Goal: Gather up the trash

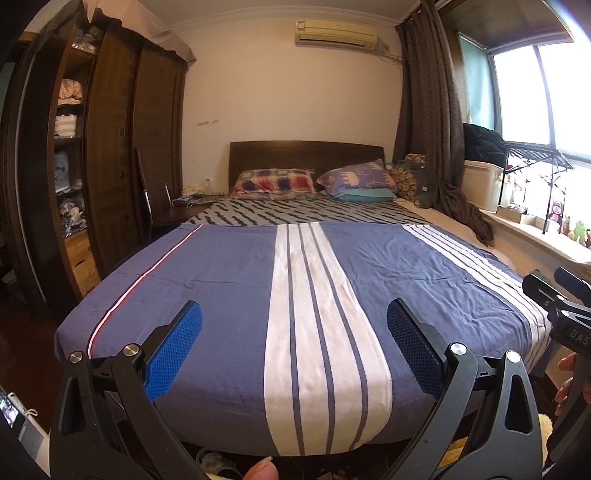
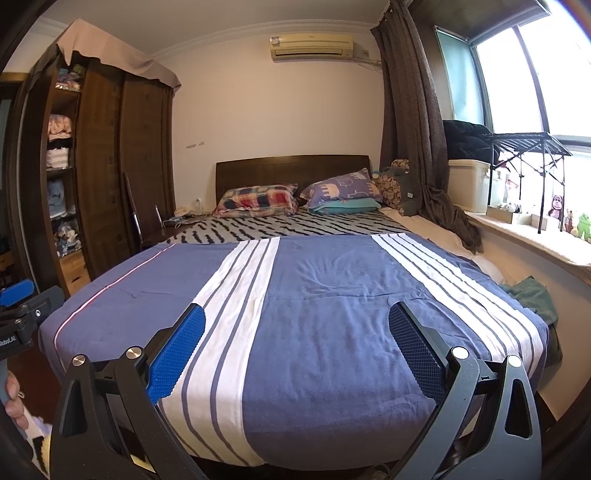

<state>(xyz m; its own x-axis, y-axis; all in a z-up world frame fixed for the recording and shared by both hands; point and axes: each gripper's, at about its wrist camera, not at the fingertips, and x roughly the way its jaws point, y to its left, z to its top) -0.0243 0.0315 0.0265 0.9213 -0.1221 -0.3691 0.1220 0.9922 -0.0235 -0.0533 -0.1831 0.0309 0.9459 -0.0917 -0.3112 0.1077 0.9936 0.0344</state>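
Your left tool [image 1: 294,343] and right tool [image 2: 297,345] gape wide, holding nothing, the blue striped bedspread [image 1: 229,280] ahead.

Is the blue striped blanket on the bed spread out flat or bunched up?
Spread out flat. The blanket lies smooth across the foot half of the bed, stripes running straight, with only faint wrinkles.

Bedroom, cream walls. Bed [image 1: 295,295] fills centre, blue cover with white stripe bands; dark wooden headboard [image 1: 306,155] against far wall. Plaid pillow [image 1: 273,182] beside purple elephant pillow [image 1: 356,179]. Air conditioner [image 1: 335,34] high on wall. Tall dark wardrobe [image 1: 122,147] at left, open shelves stacked with folded clothes. Brown curtain [image 1: 428,110] at right, beside bright window [image 1: 546,88]. Soft toys on windowsill [image 2: 535,240]. Daylight from right.
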